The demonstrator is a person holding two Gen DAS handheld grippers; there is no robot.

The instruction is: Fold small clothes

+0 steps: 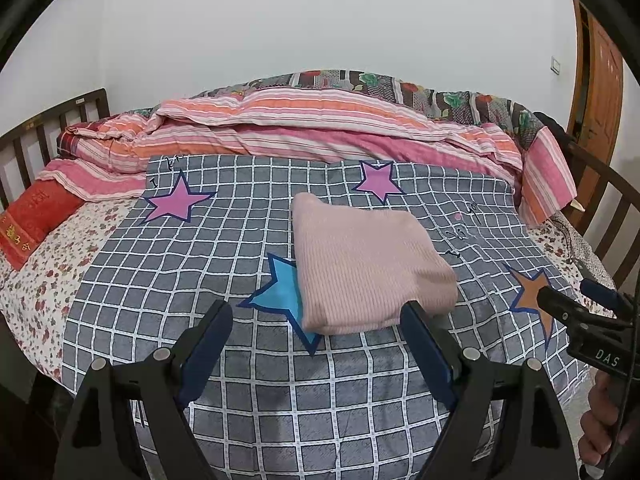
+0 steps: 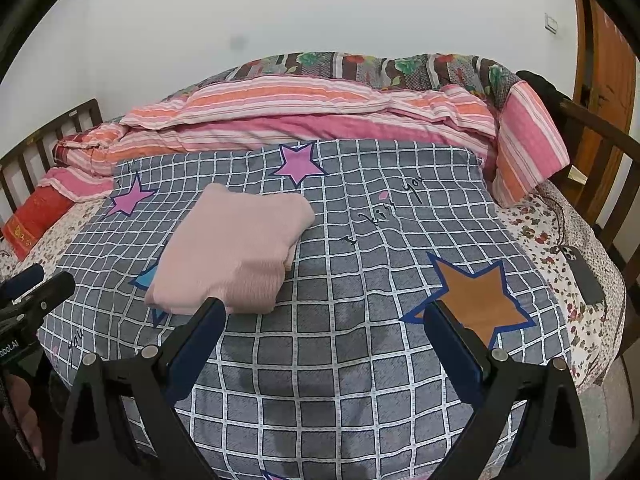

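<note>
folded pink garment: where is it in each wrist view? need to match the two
Left wrist: folded pink garment sits centre, slightly right, its near edge just beyond the left gripper.
Right wrist: folded pink garment sits left of centre, beyond the right gripper's left finger.
Shared landmark: the blue star partly covered by its near-left corner.

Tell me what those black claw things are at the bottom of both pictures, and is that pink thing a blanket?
They are grabbing tools that a person holds, one in each hand, each carrying a camera. One picture looks along the left gripper, the other along the right gripper. Both have their jaws open and hold nothing. The pink thing is a small folded garment, not a blanket. It lies on a grey checked cover with stars spread over a bed. Striped quilts are piled behind it.
</note>
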